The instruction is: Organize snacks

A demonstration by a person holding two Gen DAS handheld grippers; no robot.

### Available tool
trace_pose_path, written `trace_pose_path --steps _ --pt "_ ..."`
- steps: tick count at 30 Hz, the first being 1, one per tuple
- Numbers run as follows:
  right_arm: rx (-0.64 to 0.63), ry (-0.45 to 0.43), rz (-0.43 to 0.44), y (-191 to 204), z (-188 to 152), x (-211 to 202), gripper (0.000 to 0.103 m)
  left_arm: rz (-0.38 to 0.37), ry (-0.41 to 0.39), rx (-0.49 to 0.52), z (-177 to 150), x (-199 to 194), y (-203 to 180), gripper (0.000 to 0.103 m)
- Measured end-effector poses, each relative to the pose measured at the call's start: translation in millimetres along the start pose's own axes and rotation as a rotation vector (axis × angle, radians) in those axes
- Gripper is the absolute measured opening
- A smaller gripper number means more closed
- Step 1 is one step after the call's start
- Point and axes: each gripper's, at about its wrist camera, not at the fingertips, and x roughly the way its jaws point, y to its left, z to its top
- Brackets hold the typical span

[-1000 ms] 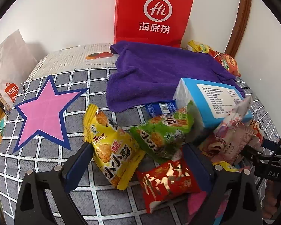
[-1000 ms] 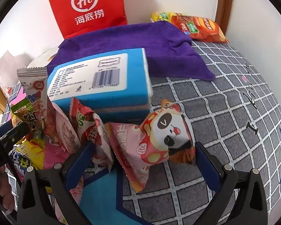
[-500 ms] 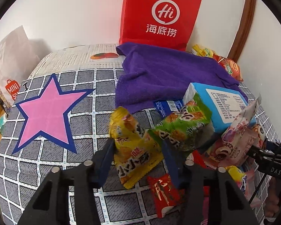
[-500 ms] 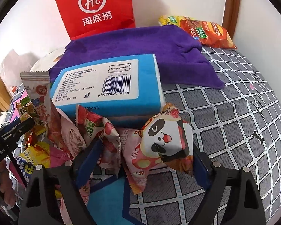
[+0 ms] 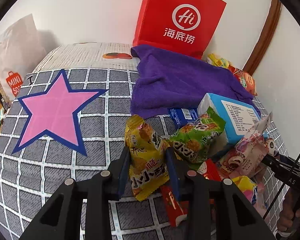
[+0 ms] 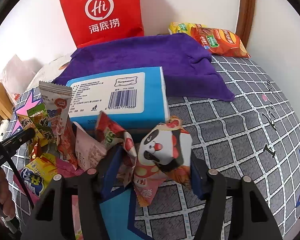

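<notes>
left claw [image 5: 148, 166] newly around yellow snack packet [image 5: 148, 160]

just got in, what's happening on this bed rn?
A person is sorting a snack pile with a gripper in each hand. The left gripper has closed on the yellow snack bag. The right gripper has just been closing around the panda packet, which sits between its pads. The blue tissue pack and purple towel lie behind.

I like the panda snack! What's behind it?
A blue tissue pack sits right behind the panda snack, then a purple towel. The pack's lower front edge is covered.
</notes>
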Motion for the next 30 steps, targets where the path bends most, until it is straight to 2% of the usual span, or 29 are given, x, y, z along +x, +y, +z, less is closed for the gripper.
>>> trace_pose_path --steps 8,16,22,23,26,30 --pt "0.000 -0.016 0.022 -3.0 -6.7 -12.9 0.048 0.035 -0.020 -0.018 -12.7 -23.4 0.8 0.033" --pt "-0.011 -0.030 0.050 -7.1 -17.9 -28.8 0.045 0.067 -0.032 -0.041 -31.7 -49.4 -1.1 0.032" --pt "-0.006 -0.025 0.072 -24.1 -29.1 -38.8 0.045 0.086 -0.036 -0.073 -41.1 -65.7 4.3 0.032" --pt "-0.002 -0.021 0.073 -27.5 -30.3 -39.4 0.046 0.088 -0.034 -0.079 -42.3 -67.0 5.5 0.032" --pt "-0.015 0.024 0.073 -36.2 -34.8 -35.8 0.058 0.086 -0.015 -0.100 -44.3 -65.3 8.6 0.032" --pt "-0.011 0.033 0.097 -47.9 -39.2 -37.7 0.059 0.083 0.012 -0.114 -45.0 -60.2 9.5 0.032"
